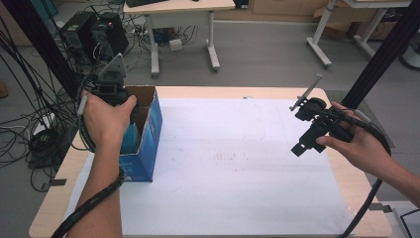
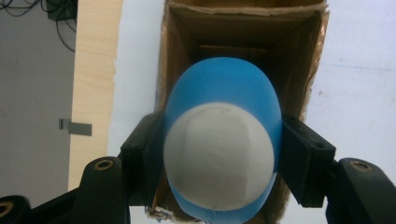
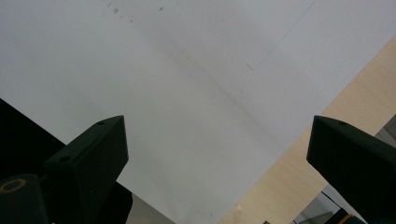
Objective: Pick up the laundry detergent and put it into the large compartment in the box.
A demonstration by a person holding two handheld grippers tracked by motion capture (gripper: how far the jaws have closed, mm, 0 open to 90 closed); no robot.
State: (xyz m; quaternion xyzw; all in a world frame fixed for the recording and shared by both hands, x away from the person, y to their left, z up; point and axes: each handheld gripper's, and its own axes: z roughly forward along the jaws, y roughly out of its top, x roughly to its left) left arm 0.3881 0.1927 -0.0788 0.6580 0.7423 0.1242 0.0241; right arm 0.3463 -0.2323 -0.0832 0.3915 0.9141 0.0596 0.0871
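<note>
We are gripping a blue-and-white rounded plastic object (image 2: pixel 222 140) in the left tool (image 2: pixel 219 158), holding it over the open blue cardboard box (image 1: pixel 148 124) at the worktop's (image 1: pixel 237 91) left, likely to drop in; right tool (image 1: pixel 317 126) hovering wide, empty.

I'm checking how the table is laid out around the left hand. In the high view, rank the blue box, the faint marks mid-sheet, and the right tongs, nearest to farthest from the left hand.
1. Blue box: right beside the left hand.
2. Faint marks: mid-sheet.
3. Right tongs: far right side.
</note>
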